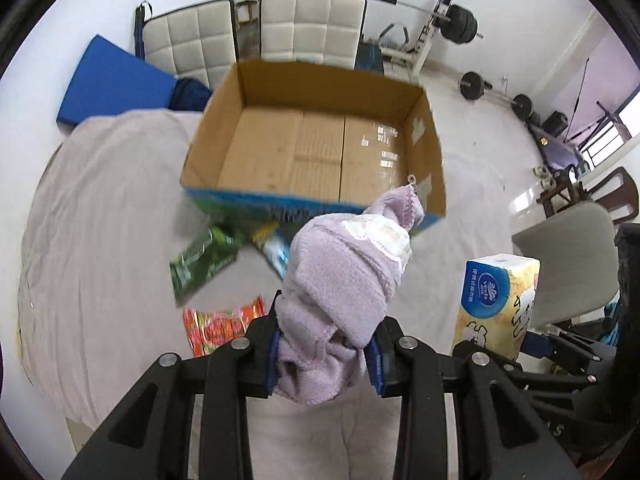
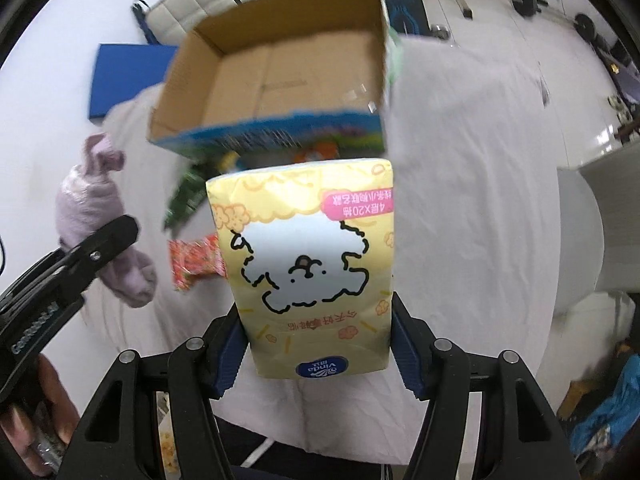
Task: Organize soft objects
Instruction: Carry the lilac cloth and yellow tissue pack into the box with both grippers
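My left gripper (image 1: pixel 325 354) is shut on a rolled lilac towel (image 1: pixel 344 276), held above the cloth-covered table just short of an open cardboard box (image 1: pixel 316 140). The box is empty inside. My right gripper (image 2: pixel 318 354) is shut on a yellow Vinda tissue pack (image 2: pixel 306 264) with a cartoon dog, held upright in front of the same box (image 2: pixel 280 76). The tissue pack also shows at the right of the left wrist view (image 1: pixel 498 300). The towel (image 2: pixel 92 216) and the left gripper (image 2: pixel 96 256) show at the left of the right wrist view.
A green snack packet (image 1: pixel 204 264) and an orange-red packet (image 1: pixel 222 326) lie on the pale cloth (image 1: pixel 100 240) before the box. White padded chairs (image 1: pixel 312 24), a blue mat (image 1: pixel 108 80) and a barbell rack (image 1: pixel 436 20) stand behind. A grey chair (image 1: pixel 568 256) is at right.
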